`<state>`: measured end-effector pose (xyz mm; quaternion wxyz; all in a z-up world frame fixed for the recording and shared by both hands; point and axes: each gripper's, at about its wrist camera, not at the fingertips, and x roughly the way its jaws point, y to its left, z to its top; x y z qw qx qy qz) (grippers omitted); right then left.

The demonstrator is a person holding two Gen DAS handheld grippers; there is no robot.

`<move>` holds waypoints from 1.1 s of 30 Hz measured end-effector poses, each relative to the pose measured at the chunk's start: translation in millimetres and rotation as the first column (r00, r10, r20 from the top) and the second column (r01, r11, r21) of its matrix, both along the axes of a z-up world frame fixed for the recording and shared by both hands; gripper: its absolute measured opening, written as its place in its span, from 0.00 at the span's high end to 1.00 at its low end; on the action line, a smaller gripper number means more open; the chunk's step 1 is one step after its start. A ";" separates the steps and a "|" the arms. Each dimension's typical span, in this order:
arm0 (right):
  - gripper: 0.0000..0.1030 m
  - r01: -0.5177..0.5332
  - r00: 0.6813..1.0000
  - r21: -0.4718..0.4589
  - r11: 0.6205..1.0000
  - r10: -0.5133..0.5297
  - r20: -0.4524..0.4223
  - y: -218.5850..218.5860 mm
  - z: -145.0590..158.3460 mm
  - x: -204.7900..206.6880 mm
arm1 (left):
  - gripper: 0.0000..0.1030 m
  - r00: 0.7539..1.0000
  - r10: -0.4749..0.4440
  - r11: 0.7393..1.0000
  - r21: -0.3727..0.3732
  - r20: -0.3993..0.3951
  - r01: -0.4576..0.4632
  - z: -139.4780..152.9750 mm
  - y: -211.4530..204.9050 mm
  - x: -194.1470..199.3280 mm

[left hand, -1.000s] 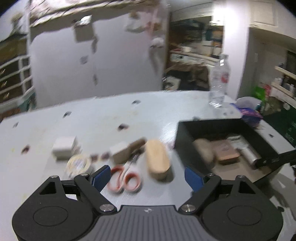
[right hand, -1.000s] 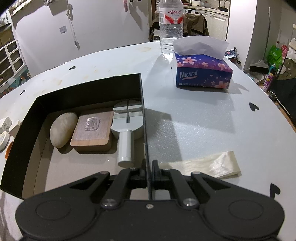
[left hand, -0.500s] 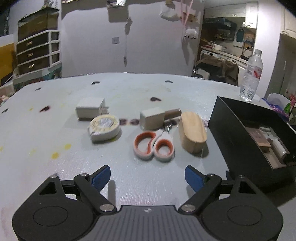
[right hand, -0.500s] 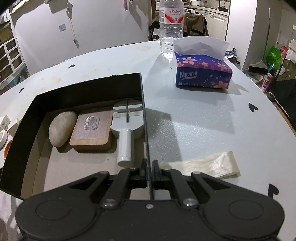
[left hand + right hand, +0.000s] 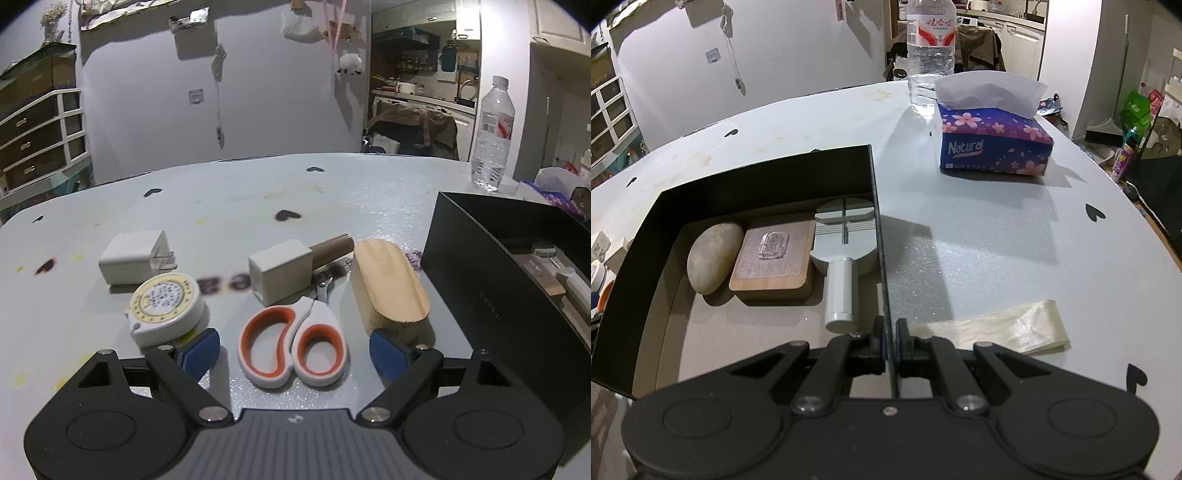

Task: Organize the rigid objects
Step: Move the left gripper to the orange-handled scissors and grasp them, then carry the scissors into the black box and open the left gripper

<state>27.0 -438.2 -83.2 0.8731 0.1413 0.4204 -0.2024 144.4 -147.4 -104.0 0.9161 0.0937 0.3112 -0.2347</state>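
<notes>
The left gripper (image 5: 294, 350) had its jaws wide apart, holding nothing. The scissors (image 5: 293, 342) lay on the bench (image 5: 236, 206) right between them. The right gripper (image 5: 890, 338) had its jaws pinched tight on the black box (image 5: 764, 173) wall.

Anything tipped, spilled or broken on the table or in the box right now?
Nothing stands out. The scissors, tape measure and wood block lie flat; the stone sits in the box.

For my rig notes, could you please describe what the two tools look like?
Both are matte black, with round housings, angled linkage arms and silver screws. The left tool has blue pads and a ribbed grey centre plate bearing a small logo. No cables or sleeves show.
</notes>
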 end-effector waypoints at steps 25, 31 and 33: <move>0.95 -0.002 1.000 0.006 1.000 0.002 0.007 0.0 0.5 -2.2 | 0.39 0.994 0.079 0.987 -0.135 -0.080 -0.089 32.1 37.4 -30.2; 0.95 -0.002 1.000 0.005 1.000 0.002 0.006 -0.1 0.5 -2.0 | 0.39 0.997 0.080 0.981 -0.176 -0.016 -0.082 56.6 42.8 -45.0; 0.95 -0.002 1.000 0.006 1.000 0.002 0.007 -0.2 0.3 -2.0 | 0.39 0.998 0.059 0.980 -0.190 0.008 -0.056 66.2 39.9 -46.1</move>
